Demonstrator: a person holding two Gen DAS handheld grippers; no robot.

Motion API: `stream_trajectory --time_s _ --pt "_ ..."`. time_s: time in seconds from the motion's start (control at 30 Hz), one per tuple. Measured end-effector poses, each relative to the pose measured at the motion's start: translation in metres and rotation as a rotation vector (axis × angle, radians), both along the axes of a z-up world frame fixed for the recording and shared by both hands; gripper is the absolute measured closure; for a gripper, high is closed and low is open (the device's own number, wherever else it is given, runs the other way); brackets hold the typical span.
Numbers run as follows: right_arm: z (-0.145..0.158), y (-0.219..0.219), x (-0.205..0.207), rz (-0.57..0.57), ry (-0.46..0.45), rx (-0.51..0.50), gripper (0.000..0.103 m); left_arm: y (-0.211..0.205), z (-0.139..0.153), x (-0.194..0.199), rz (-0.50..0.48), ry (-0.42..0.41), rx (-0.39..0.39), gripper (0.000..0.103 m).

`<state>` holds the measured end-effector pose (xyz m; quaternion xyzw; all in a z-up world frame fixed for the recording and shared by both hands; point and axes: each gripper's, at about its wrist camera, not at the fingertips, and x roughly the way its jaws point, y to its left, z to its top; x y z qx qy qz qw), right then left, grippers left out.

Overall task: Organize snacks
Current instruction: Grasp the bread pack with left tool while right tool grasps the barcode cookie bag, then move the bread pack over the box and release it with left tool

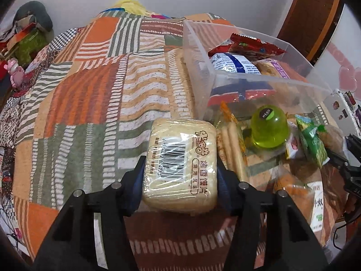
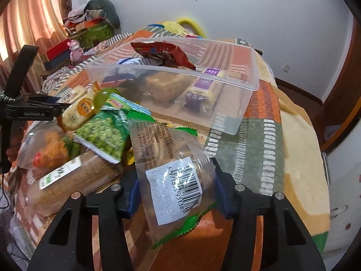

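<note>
Pinching — biscuit pack [image 1: 180, 164] between left fingers [image 1: 138, 171] | clear-wrapped snack [image 2: 176, 176] between right fingers [image 2: 220, 180]

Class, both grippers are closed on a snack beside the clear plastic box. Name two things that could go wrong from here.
1. The right gripper pinches a crinkly clear packet with green edges; the film may slip or the biscuits crack.
2. The clear plastic box already holds snacks, with a red foil packet poking above the rim, so the left gripper's wrapped beige cracker block could knock it out.
</note>
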<state>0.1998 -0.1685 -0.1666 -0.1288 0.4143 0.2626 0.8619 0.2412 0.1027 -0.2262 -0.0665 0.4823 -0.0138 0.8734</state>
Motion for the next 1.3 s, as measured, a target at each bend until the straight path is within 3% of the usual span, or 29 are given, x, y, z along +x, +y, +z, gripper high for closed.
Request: stream_trajectory --time_s 0.37,0.67,0.83,0.97,1.07,1.23,1.3 --pt "0.038 -0.013 -0.011 -0.061 -0.099 0.061 0.055 -0.01 0.055 -0.026 -0.006 -0.122 0.018 0.048" --pt "0.064 -0.012 0.003 -0.099 -0.176 0.114 0.055 -0.027 0.091 -0.014 -0.043 -0.196 -0.011 0.048" --pt "0.067 -0.01 0.006 -0.107 -0.188 0.13 0.055 -0.044 0.09 -0.006 -0.11 -0.186 -0.042 0.048" --pt "0.063 -0.009 0.007 -0.106 -0.17 0.151 0.055 -0.059 0.07 -0.002 -0.147 -0.138 -0.011 0.048" --pt "0.058 -0.007 0.006 -0.093 -0.155 0.151 0.055 -0.055 0.054 -0.002 -0.13 -0.1 -0.027 0.047" --pt "0.052 -0.006 0.005 -0.077 -0.141 0.131 0.055 -0.037 0.056 -0.011 -0.095 -0.115 -0.059 0.048" --pt "0.052 -0.008 0.007 -0.078 -0.135 0.133 0.055 -0.036 0.059 -0.015 -0.092 -0.125 -0.037 0.056"
